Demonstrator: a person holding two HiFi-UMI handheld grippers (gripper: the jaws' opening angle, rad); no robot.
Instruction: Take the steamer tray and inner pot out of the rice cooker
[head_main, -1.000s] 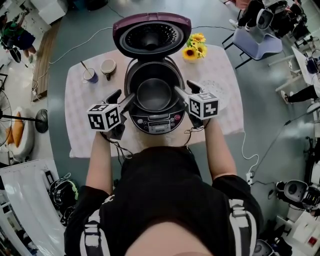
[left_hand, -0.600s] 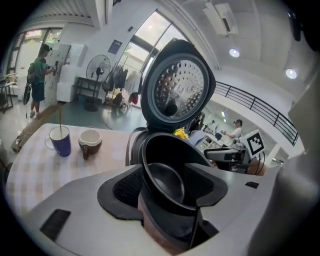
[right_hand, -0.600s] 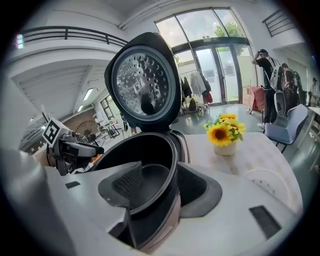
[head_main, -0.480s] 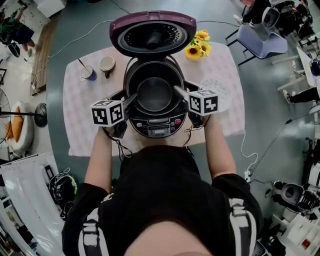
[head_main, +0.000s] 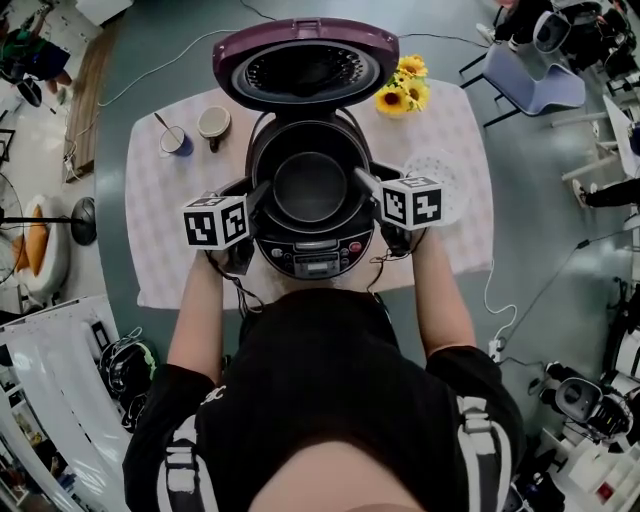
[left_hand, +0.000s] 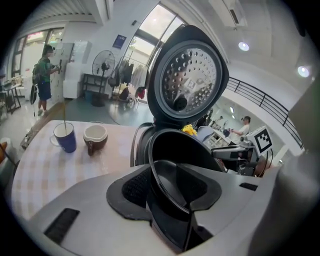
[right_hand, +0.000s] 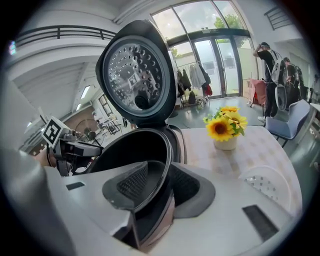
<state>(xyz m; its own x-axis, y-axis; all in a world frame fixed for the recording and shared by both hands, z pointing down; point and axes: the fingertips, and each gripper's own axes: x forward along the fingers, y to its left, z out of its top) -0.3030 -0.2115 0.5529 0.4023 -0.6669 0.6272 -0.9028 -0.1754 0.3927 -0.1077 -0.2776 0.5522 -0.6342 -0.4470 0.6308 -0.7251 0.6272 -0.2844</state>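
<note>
As two grippers straddle its rim, the inner pot (head_main: 308, 188) sits inside the rice cooker (head_main: 316, 256).
At the cooker's left, the left gripper (head_main: 254, 197) has just been closing, jaws either side of the rim but not yet pinching. The right gripper (head_main: 366, 186) mirrors it at the cooker's right, and the steamer tray (head_main: 445, 185) lies beyond, already out. The pot looks thin, stiff and slick, so pinch the rim evenly.

Looks like glossy purple plastic on the rice cooker lid (head_main: 305, 65), shiny perforated metal on its inner plate (left_hand: 187, 82). Dark, smooth coating inside the inner pot (head_main: 308, 188). Matt checked tablecloth (head_main: 180, 235); white plastic steamer tray (head_main: 452, 180).
</note>
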